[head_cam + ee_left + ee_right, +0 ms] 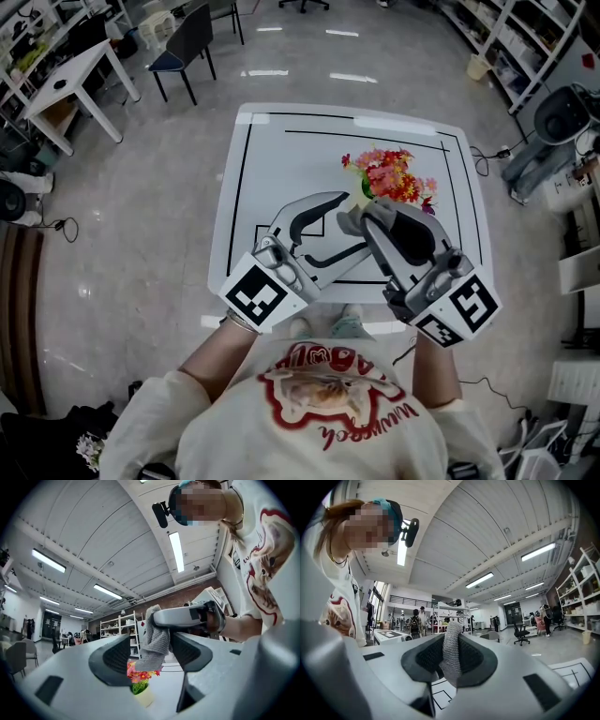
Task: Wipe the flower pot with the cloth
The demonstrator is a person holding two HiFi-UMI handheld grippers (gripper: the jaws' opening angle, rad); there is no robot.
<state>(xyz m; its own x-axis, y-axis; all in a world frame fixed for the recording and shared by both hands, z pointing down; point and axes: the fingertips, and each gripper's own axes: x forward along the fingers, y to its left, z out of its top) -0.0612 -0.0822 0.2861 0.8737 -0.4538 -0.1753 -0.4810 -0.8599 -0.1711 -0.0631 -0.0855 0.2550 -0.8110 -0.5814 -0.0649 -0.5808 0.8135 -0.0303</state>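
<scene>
Between the spread fingers [112, 660] of the left gripper [150, 660], which stand wide apart and press on nothing, the right gripper [451, 657] shows crosswise, its tip just beyond the left fingers. The right gripper's fingers are closed on a grey waffle-knit cloth [451, 644]: a fold pokes up above the pads and the rest hangs below them. Seen from the left gripper, the cloth dangles from the right fingers down across the gap between the left fingers. Below the cloth's hanging end and beyond both pairs of fingers stands the flower pot [143, 696], a pale cream pot upright on the white surface [272, 159], with red, pink and orange flowers [389, 176] rising from it. The cloth's lower edge overlaps the blossoms in that view, but whether it touches them cannot be told. From the head view both grippers are held above the surface's near half, fingers pointing toward the pot.
</scene>
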